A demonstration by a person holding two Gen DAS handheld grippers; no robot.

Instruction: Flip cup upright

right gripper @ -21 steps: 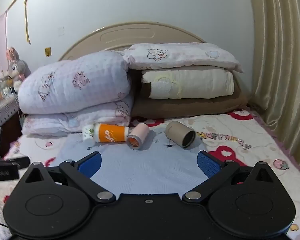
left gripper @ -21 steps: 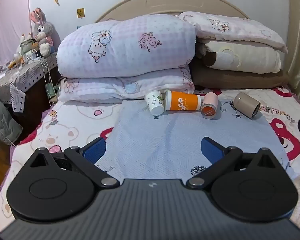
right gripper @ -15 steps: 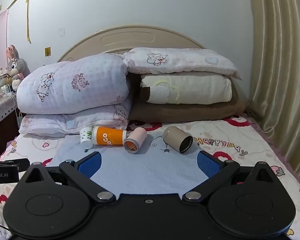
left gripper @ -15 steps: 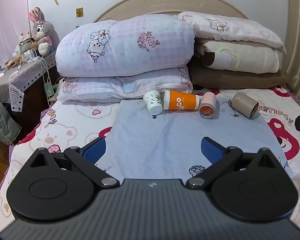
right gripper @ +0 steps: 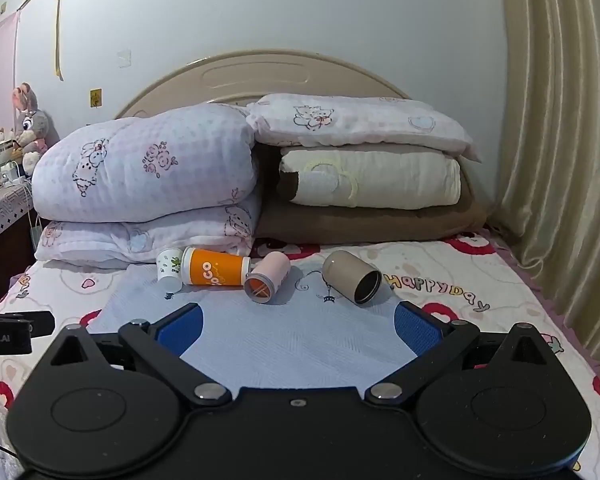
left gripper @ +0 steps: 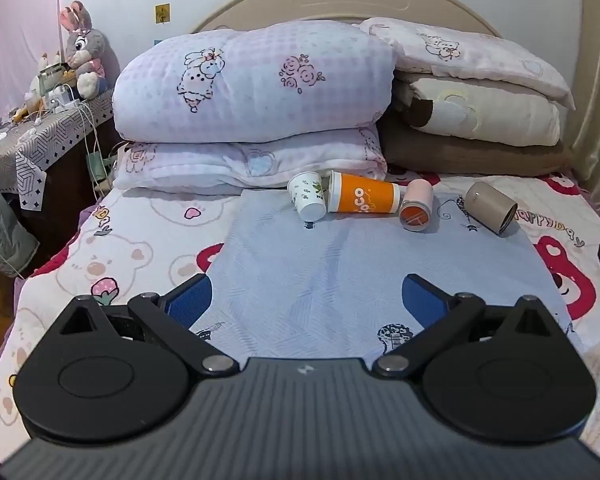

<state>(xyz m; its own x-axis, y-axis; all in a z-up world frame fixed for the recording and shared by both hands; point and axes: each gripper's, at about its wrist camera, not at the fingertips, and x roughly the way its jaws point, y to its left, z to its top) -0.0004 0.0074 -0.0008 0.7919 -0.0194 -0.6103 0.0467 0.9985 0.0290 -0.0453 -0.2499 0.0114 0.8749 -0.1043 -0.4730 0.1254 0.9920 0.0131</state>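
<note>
Several cups lie on their sides in a row on a light blue cloth point(left gripper: 320, 276) on the bed: a small white printed cup point(left gripper: 307, 197) point(right gripper: 169, 267), an orange cup point(left gripper: 362, 198) point(right gripper: 214, 267), a pink cup point(left gripper: 417, 205) point(right gripper: 268, 277) and a taupe cup point(left gripper: 492, 207) point(right gripper: 352, 277). My left gripper point(left gripper: 306, 300) is open and empty, well short of the cups. My right gripper point(right gripper: 298, 326) is open and empty, just in front of the pink and taupe cups.
Folded quilts and pillows point(left gripper: 252, 100) point(right gripper: 364, 168) are stacked against the headboard right behind the cups. A bedside table with a plush rabbit point(left gripper: 82, 52) stands at the left. A curtain point(right gripper: 560, 160) hangs at the right. The left gripper's body point(right gripper: 8, 330) shows at the right view's left edge.
Both cameras have shifted slightly: the cups sit a little higher and farther in the left view, and a little lower and nearer in the right view. Both grippers stay open.
</note>
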